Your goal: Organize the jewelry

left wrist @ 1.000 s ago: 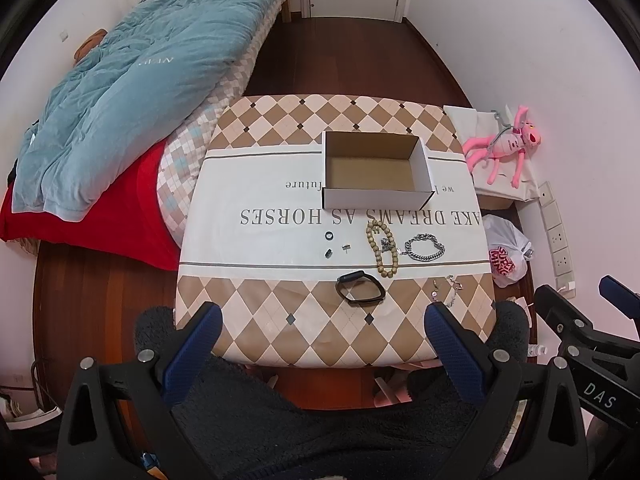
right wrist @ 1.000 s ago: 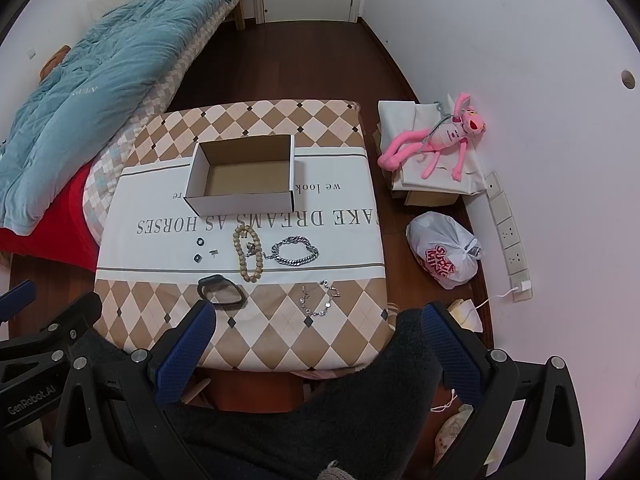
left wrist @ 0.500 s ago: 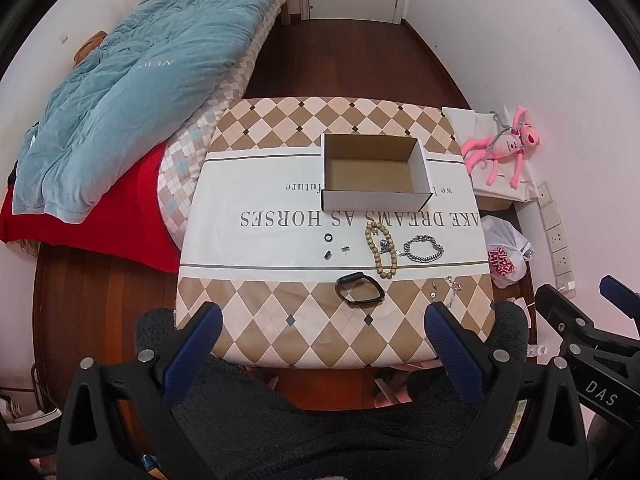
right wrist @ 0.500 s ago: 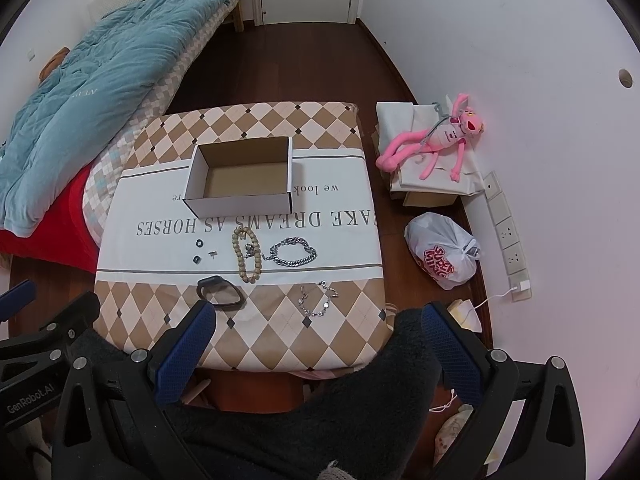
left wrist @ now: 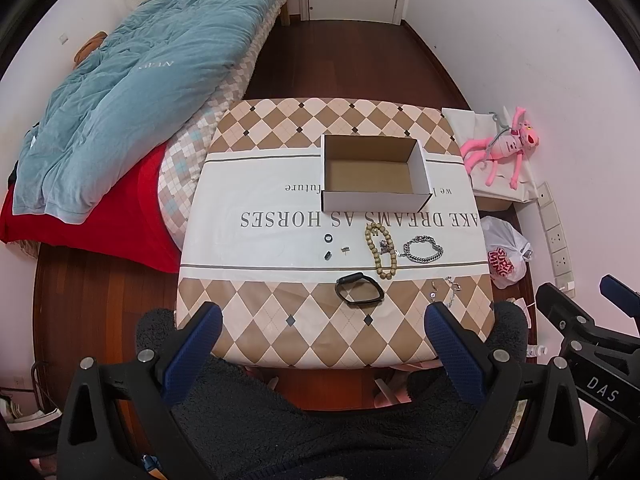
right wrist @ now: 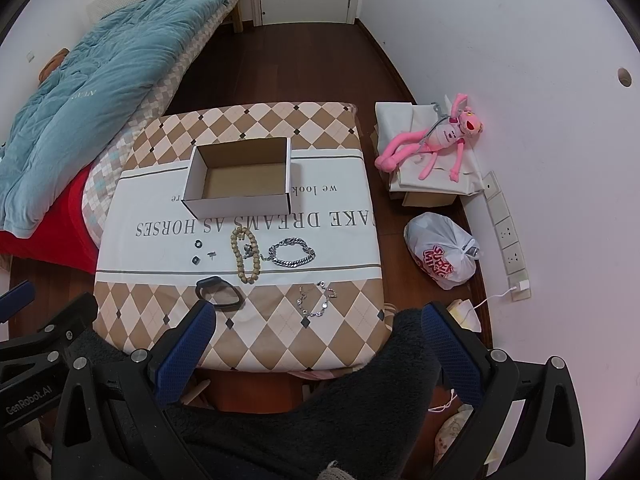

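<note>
An empty white cardboard box (left wrist: pixel 374 173) (right wrist: pixel 240 178) stands on the checked tablecloth (left wrist: pixel 280 320) (right wrist: pixel 280 340). In front of it lie a wooden bead bracelet (left wrist: pixel 381 250) (right wrist: pixel 245 254), a silver chain bracelet (left wrist: pixel 423 249) (right wrist: pixel 292 254), a black band (left wrist: pixel 359 289) (right wrist: pixel 218 293), a thin silver bracelet (left wrist: pixel 447 288) (right wrist: pixel 317 300) and small rings (left wrist: pixel 328 238) (right wrist: pixel 197 245). My left gripper (left wrist: pixel 322 320) and right gripper (right wrist: pixel 316 320) are both open and empty, held high above the table's near edge, well short of the jewelry.
A bed with a blue duvet (left wrist: pixel 132 92) and red sheet (left wrist: pixel 100 216) stands left of the table. Right of it, on the wooden floor, are a pink plush toy (right wrist: pixel 436 140) on a box and a white plastic bag (right wrist: pixel 442 250). Dark fleece clothing (left wrist: pixel 320 420) fills the bottom.
Both views have shifted very slightly; the table sits a little lower in the frames. Nothing on the table has moved, and both grippers stay open.
</note>
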Tool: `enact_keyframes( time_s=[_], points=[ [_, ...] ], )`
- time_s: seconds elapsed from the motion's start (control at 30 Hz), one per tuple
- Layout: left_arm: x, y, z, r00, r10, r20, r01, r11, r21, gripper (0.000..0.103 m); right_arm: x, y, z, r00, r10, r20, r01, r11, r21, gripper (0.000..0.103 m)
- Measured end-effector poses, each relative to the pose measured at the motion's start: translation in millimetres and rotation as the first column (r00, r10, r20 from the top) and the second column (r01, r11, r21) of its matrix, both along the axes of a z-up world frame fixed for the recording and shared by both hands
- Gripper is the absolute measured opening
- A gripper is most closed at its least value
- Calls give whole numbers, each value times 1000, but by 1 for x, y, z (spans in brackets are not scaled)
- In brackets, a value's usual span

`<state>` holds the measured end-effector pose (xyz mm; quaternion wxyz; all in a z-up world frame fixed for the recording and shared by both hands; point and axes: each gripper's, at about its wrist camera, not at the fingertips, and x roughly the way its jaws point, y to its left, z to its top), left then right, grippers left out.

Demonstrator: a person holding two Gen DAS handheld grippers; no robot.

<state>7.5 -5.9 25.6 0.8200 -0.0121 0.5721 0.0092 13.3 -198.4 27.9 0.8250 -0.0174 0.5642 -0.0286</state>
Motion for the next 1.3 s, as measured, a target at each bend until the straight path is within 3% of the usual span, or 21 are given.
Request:
enact_keyframes(
  time_s=[1.0, 1.3],
  points=[
    [3, -3, 3, 1000, -5, 6, 5, 1000, 0, 103, 0, 0, 0, 1000, 0, 3, 0, 1000, 2, 103],
    [21, 2, -39, 1000, 4, 11, -5, 998, 65, 103, 17, -16, -24, 998, -47, -31, 47, 999, -22, 103]
  ],
)
